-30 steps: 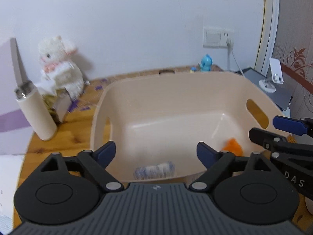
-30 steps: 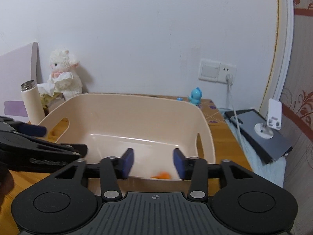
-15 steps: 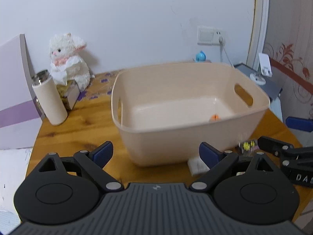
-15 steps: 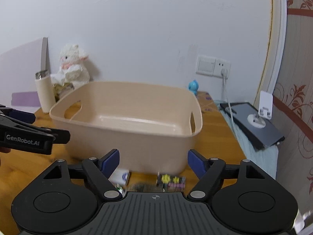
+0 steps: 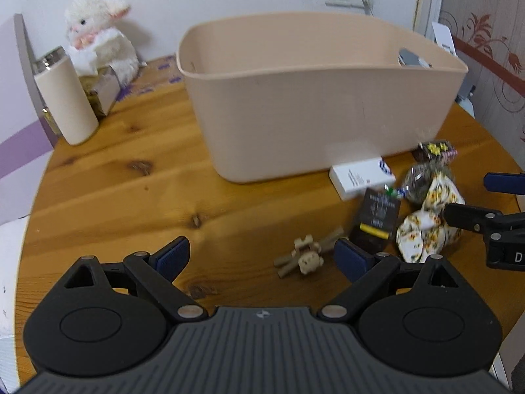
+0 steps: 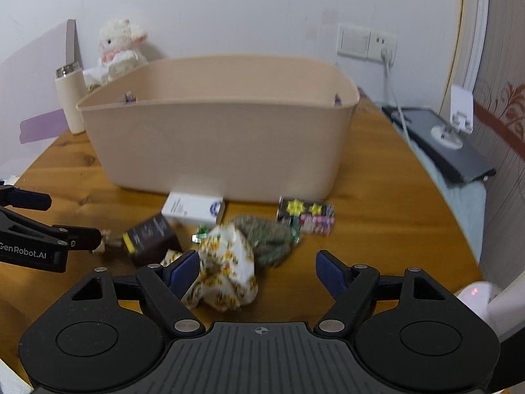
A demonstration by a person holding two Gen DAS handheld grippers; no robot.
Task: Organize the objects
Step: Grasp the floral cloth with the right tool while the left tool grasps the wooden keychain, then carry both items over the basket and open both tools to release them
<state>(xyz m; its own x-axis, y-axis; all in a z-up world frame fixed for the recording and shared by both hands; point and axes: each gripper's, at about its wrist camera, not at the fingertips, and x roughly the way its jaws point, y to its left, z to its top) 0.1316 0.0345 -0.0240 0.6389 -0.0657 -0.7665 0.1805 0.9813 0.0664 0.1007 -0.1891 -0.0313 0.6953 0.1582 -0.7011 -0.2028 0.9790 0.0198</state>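
Observation:
A beige plastic bin (image 5: pixel 321 98) stands on the round wooden table; it also shows in the right wrist view (image 6: pixel 216 138). In front of it lie a white box (image 6: pixel 193 209), a dark packet (image 6: pixel 151 239), a floral cloth bundle (image 6: pixel 228 269), a green-grey bundle (image 6: pixel 269 243), a star-patterned packet (image 6: pixel 306 215) and a small wooden figure (image 5: pixel 306 256). My left gripper (image 5: pixel 262 257) is open and empty, low over the table just left of the wooden figure. My right gripper (image 6: pixel 259 271) is open, with the floral bundle between its fingers.
A cream thermos (image 5: pixel 67 98), a white plush lamb (image 5: pixel 98 36) and a tissue box stand at the back left. A purple board leans at the left. A wall socket with a cable (image 6: pixel 367 41) and a dark tablet (image 6: pixel 439 141) are on the right.
Both grippers have pulled back from above the bin and dropped low to the table in front of it. The loose items there have come into view. The right gripper has opened wider.

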